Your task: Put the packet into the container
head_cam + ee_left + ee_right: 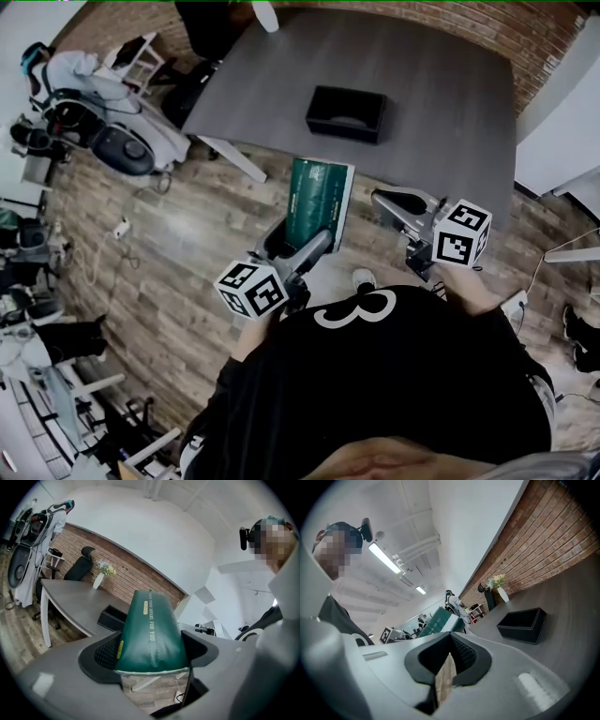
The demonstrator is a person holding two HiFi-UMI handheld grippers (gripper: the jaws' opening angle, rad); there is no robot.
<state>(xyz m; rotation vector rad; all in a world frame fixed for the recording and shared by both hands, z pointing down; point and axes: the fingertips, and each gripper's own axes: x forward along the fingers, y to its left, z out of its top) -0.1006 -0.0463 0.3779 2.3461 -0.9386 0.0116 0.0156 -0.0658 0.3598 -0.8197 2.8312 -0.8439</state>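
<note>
My left gripper (298,246) is shut on a dark green packet (319,201), held upright in the air in front of the grey table (441,103). In the left gripper view the green packet (150,630) fills the space between the black pads, its top pointing at the table. The black container (346,112) sits open on the table's near half, beyond the packet; the same black container (111,618) appears behind the packet, and again as the black container (522,624). My right gripper (386,204) hovers to the packet's right, jaws nearly closed on nothing.
A white vase with flowers (99,578) stands at the table's far edge by the brick wall (534,37). A black office chair (79,567) and white machines (112,131) stand to the left. Wood-plank floor (169,244) lies below the grippers.
</note>
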